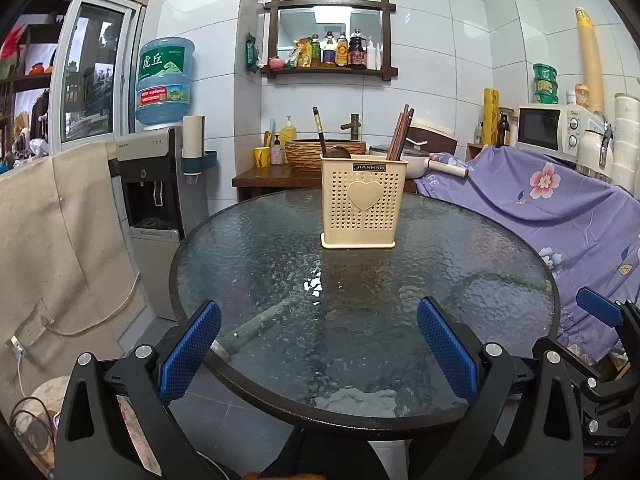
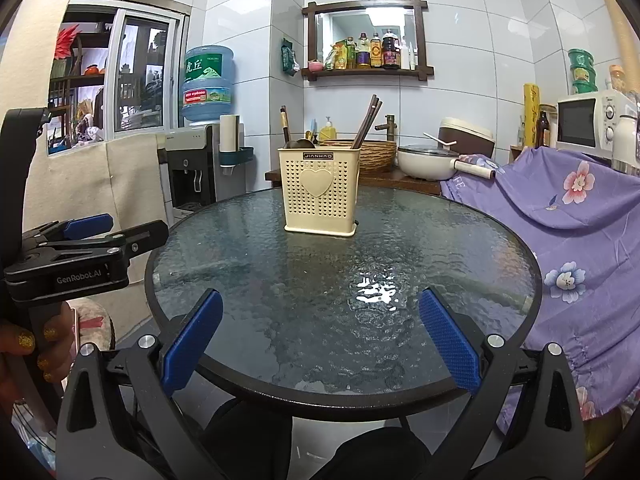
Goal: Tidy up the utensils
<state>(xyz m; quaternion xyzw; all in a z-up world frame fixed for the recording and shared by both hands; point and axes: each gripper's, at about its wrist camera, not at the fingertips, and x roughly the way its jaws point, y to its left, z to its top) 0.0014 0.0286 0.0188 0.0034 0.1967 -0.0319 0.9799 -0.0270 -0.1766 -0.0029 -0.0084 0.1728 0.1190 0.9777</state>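
A cream perforated utensil holder (image 1: 363,208) (image 2: 320,194) with a heart on its front stands upright toward the far side of the round glass table (image 1: 460,280) (image 2: 440,248). Brown chopsticks (image 1: 400,130) (image 2: 366,122) lean out of its right half. A dark ladle or spoon with a long handle (image 1: 320,130) (image 2: 285,126) sits in its left half. My left gripper (image 1: 318,318) hovers open over the near table edge with nothing between its blue pads. My right gripper (image 2: 320,312) is open too, empty, at the near edge. The left gripper (image 2: 92,226) also shows at the left of the right wrist view.
A purple flowered cloth (image 1: 560,208) (image 2: 580,216) drapes over furniture right of the table. Behind stand a wooden counter with a woven basin (image 1: 324,152), a white pot (image 2: 424,162), a microwave (image 1: 548,128) and a water dispenser (image 1: 160,160). A hand (image 2: 44,344) holds the left gripper's handle.
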